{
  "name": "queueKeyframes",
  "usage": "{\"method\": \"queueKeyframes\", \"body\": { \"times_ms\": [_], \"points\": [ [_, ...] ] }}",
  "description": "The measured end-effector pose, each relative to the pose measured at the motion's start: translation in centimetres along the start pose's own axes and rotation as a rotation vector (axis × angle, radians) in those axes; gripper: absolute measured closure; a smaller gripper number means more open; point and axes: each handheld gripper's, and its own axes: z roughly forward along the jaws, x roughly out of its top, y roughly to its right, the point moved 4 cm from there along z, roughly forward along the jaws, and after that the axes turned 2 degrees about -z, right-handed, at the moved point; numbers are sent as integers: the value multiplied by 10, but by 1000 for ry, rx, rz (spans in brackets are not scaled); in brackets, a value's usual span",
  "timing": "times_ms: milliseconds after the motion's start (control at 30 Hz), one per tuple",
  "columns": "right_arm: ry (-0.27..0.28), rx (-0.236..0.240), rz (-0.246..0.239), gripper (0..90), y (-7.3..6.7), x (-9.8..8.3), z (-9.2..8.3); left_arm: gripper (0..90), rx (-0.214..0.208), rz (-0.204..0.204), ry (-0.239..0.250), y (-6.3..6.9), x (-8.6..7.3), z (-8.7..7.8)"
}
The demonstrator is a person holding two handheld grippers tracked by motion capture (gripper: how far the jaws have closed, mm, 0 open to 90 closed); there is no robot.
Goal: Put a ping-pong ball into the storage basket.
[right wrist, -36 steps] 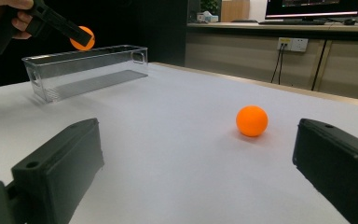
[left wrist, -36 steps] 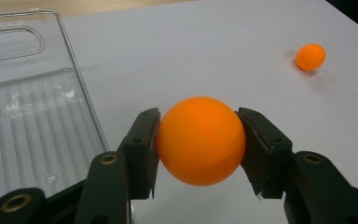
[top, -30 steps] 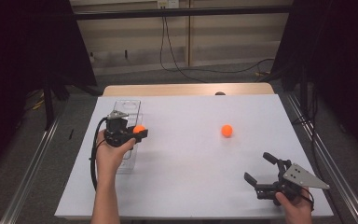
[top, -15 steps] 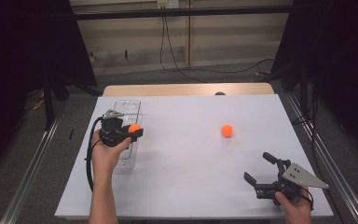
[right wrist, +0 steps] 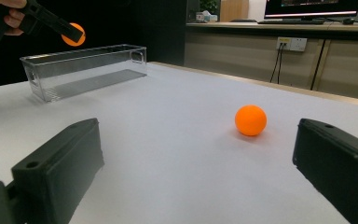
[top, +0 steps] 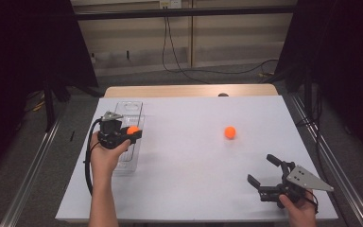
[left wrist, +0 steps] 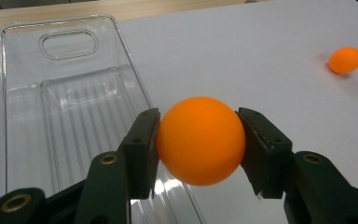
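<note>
Left gripper view puts the held ball [left wrist: 199, 141] right in front of you: a smooth, matte orange sphere, evenly coloured and unmarked, with a soft highlight on its upper face. Your left claw [left wrist: 198, 149] is clamped on it, one black pad pressed against each side at about its widest part, so the ball hangs clear of any surface. Just behind and below it lies the clear plastic tray [left wrist: 23, 116], long and narrow with a ribbed floor and a handle slot in its far end wall; the ball sits over the tray's near right edge. From the high view you see the same ball [top: 132, 130] above the tray [top: 128, 108] on the left part of the white tabletop [top: 184, 179]. Your right claw [top: 263, 174] rests low at the near right corner, its jaws spread wide with nothing between them. Farther off, a second orange ball [top: 230, 132] of the same look lies alone on the bare tabletop, well apart from both claws and the tray.
</note>
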Motion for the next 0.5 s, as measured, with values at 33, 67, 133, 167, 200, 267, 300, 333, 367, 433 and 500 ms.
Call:
{"method": "queueKeyframes", "body": {
  "times_ms": [33,67,133,167,200,267,300,333,367,433,500],
  "points": [
    [0,-1,-1,10,0,0,0,508,1,-3,0,0,0,-1],
    [-1,-1,0,11,0,0,0,508,2,-3,3,-1,0,-1],
    [1,1,0,10,-1,0,0,508,13,6,3,-2,0,-2],
    [0,2,-1,10,-1,0,0,508,15,4,6,-2,0,-2],
    [0,2,-1,11,-1,0,0,508,14,3,5,-2,0,-2],
    [-1,1,-1,11,-1,0,0,508,20,8,-1,-4,0,-2],
    [0,0,0,11,0,0,0,507,21,3,1,-4,-1,-2],
    [1,1,0,10,0,0,0,508,20,2,2,-4,-1,-1],
    [0,0,1,10,0,0,0,507,22,1,1,-5,-1,-1],
    [2,0,0,11,0,0,0,507,24,1,-2,-6,-2,-2],
    [3,0,-2,11,0,0,0,507,27,-5,0,-6,-2,-2]
  ]
}}
